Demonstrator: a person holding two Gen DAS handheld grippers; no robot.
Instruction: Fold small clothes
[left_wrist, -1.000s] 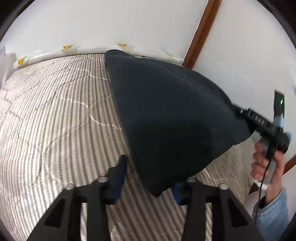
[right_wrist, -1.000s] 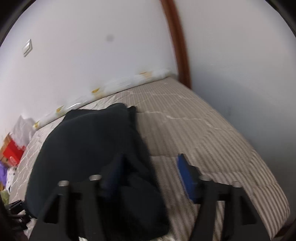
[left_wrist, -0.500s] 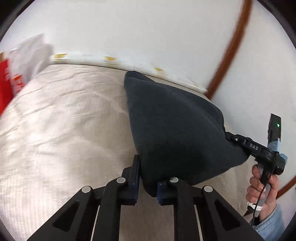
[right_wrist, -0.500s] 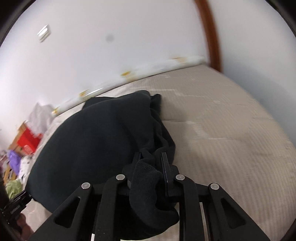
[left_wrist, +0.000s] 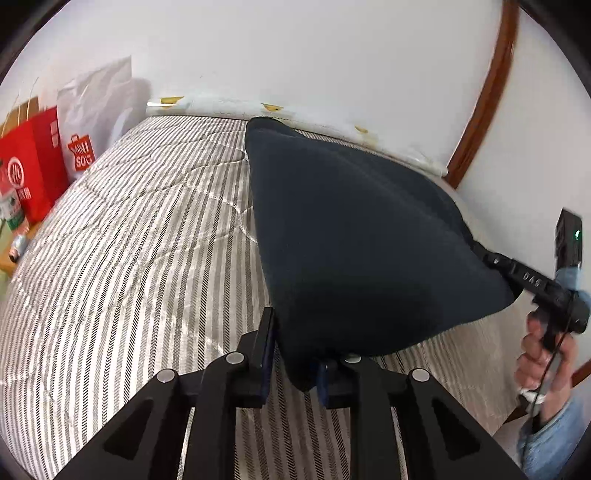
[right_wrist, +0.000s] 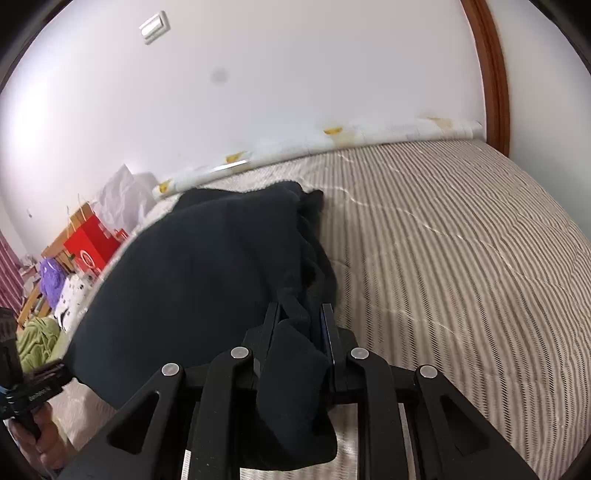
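Observation:
A dark navy garment (left_wrist: 354, 236) is stretched above the striped mattress (left_wrist: 140, 236), its far end resting near the wall. My left gripper (left_wrist: 291, 354) is shut on the garment's near corner. The right gripper shows in the left wrist view (left_wrist: 480, 254), holding the other corner. In the right wrist view my right gripper (right_wrist: 299, 332) is shut on a bunched fold of the garment (right_wrist: 207, 266); cloth hangs down between its fingers. The left gripper's handle shows at that view's lower left (right_wrist: 33, 384).
Red and white shopping bags (left_wrist: 48, 162) stand beside the bed's left edge. A white wall and a rolled white cover (right_wrist: 325, 144) run along the bed's far side. A brown door frame (left_wrist: 484, 96) stands at the right. Clutter lies on the floor (right_wrist: 51, 288).
Both grippers went from open to shut on the garment's near corners one second ago. Since then they have lifted it and drawn it taut; both views have swung left.

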